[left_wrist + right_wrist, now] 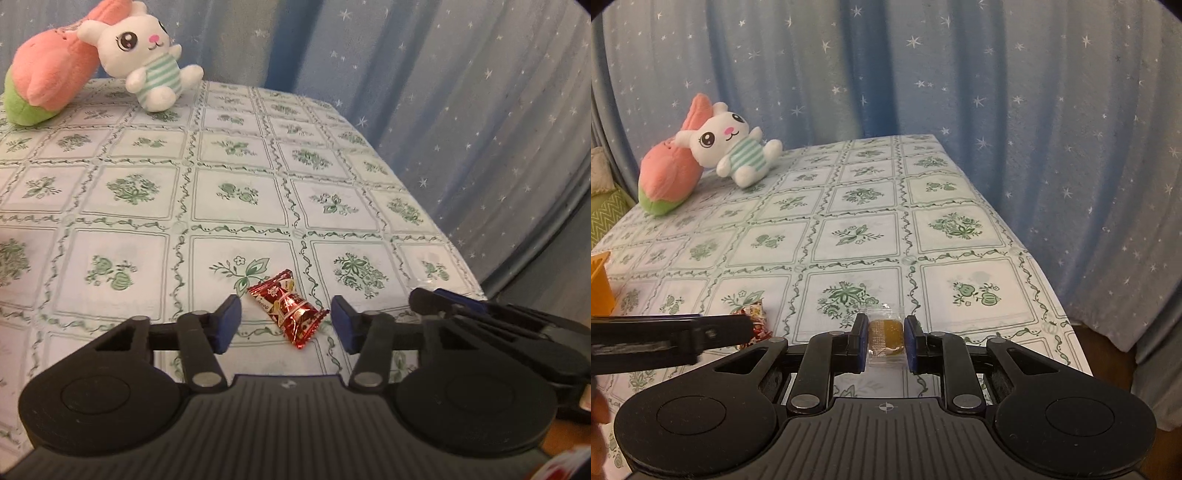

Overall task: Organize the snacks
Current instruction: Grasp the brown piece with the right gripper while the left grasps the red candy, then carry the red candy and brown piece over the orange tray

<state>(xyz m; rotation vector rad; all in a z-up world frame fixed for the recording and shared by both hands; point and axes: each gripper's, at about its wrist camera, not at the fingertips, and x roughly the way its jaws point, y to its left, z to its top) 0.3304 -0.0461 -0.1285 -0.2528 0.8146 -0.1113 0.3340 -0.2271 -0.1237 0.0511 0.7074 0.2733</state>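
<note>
A table under a green-flowered cloth fills both views, with a pink plush and a white plush rabbit propped at its far left corner, well apart from the work, and an orange container showing only as an edge at the left of the right wrist view. The left gripper is spread wide, its blue pads on either side of a red foil-wrapped candy that lies flat on the cloth near the front edge, touching neither pad. The right gripper has its pads pressed against a small clear packet with an amber sweet inside, so it appears clenched on it; whether the packet is lifted off the cloth cannot be told. Both snacks are probably very light, so weight is no concern; slip is. The red foil is likely slick and crinkly, its twisted ends flimsy, so the firm middle bulge across its short width looks like the best hold. The clear packet's film is soft and may buckle; gripping over the solid sweet, as now, seems safer than the loose margins.
</note>
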